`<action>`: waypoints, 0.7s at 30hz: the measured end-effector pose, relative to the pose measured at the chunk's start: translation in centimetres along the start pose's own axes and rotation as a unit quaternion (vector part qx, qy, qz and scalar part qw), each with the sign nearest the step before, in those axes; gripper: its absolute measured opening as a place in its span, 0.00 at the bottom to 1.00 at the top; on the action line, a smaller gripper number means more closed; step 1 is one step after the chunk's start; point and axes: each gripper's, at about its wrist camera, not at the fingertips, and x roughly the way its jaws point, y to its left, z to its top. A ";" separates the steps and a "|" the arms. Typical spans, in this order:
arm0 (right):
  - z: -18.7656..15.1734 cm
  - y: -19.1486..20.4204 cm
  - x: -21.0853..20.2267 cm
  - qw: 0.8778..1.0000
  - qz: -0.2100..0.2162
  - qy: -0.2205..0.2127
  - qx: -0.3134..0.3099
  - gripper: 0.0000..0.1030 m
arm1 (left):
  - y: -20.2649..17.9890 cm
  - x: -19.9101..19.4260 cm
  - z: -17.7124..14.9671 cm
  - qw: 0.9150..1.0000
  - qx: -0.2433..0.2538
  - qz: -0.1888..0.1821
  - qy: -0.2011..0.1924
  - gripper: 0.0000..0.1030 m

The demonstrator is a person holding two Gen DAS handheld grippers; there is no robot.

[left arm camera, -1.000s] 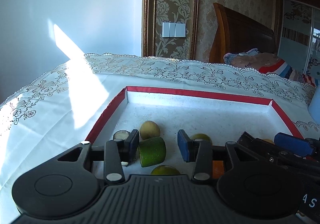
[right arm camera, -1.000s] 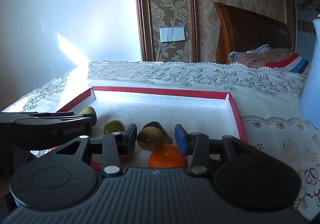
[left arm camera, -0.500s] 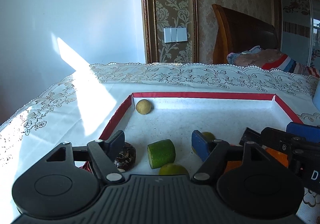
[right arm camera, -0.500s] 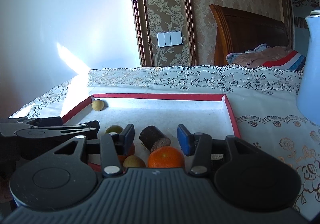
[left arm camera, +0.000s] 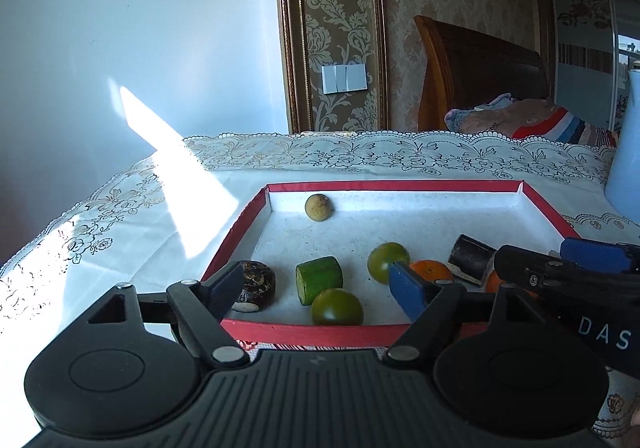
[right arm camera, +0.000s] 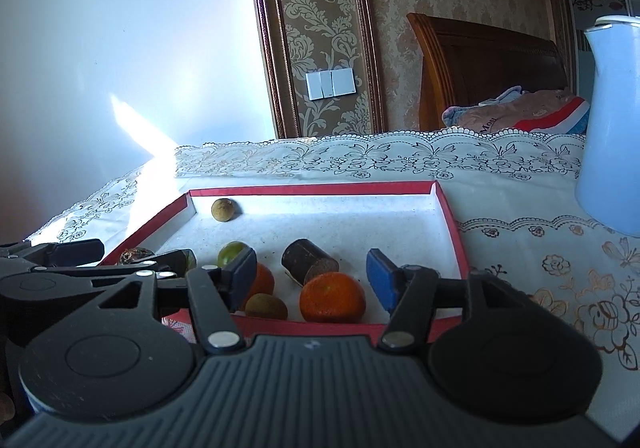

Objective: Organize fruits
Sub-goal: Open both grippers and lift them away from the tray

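Note:
A red-rimmed tray (left arm camera: 544,203) (right arm camera: 450,215) with a white floor holds the fruits. My left gripper (left arm camera: 316,288) hovers over its near edge with jaws opening; a green cylinder (left arm camera: 319,280) and a green round fruit (left arm camera: 337,307) lie loose between the fingers, untouched. A dark chunk (left arm camera: 256,286) sits by the left finger. My right gripper (right arm camera: 312,280), jaws opening, frames an orange (right arm camera: 332,298) and a dark cylinder (right arm camera: 308,266) without pressing them. A small brown fruit (right arm camera: 266,306) lies by its left finger. A tan fruit (left arm camera: 318,207) (right arm camera: 223,209) rests in the far left corner.
A pale blue jug (right arm camera: 612,119) stands on the lace tablecloth (left arm camera: 120,215) right of the tray. Another green fruit (left arm camera: 388,262) and a second orange (left arm camera: 432,272) lie mid-tray. A wall and a wooden headboard (left arm camera: 480,83) are behind the table.
Both grippers have drawn back toward the tray's near edge and opened wider. The right let go of the small brown fruit; the tan fruit rolled to the far left corner.

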 end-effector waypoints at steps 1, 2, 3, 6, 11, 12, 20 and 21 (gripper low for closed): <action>-0.1 0.0 -0.2 1.000 -0.001 -0.001 0.002 0.62 | 0.2 -0.2 -0.2 1.000 -0.003 -0.002 0.004 0.78; -0.3 0.0 -0.5 1.000 -0.003 -0.002 0.003 0.65 | 0.3 -0.4 -0.3 1.000 -0.005 -0.002 0.007 0.78; -0.4 0.0 -0.7 1.000 -0.004 -0.003 0.004 0.67 | 0.4 -0.6 -0.4 1.000 -0.006 -0.002 0.009 0.80; -1.0 0.1 -1.5 1.000 -0.005 -0.005 0.009 0.72 | 0.8 -1.3 -0.7 1.000 -0.008 -0.001 0.008 0.85; -2.1 0.3 -2.4 1.000 -0.006 -0.003 0.013 0.75 | 1.5 -2.4 -1.1 1.000 -0.018 -0.005 0.015 0.87; -2.2 0.3 -2.6 1.000 -0.007 -0.003 0.014 0.75 | 1.7 -2.5 -1.3 1.000 -0.019 -0.008 0.018 0.87; -2.8 1.1 -3.5 1.000 -0.008 -0.005 0.014 0.76 | 2.2 -3.3 -2.4 0.999 -0.025 -0.009 0.034 0.88; -2.9 1.2 -3.6 1.000 -0.009 -0.006 0.013 0.77 | 2.2 -3.4 -2.5 0.999 -0.025 -0.007 0.033 0.88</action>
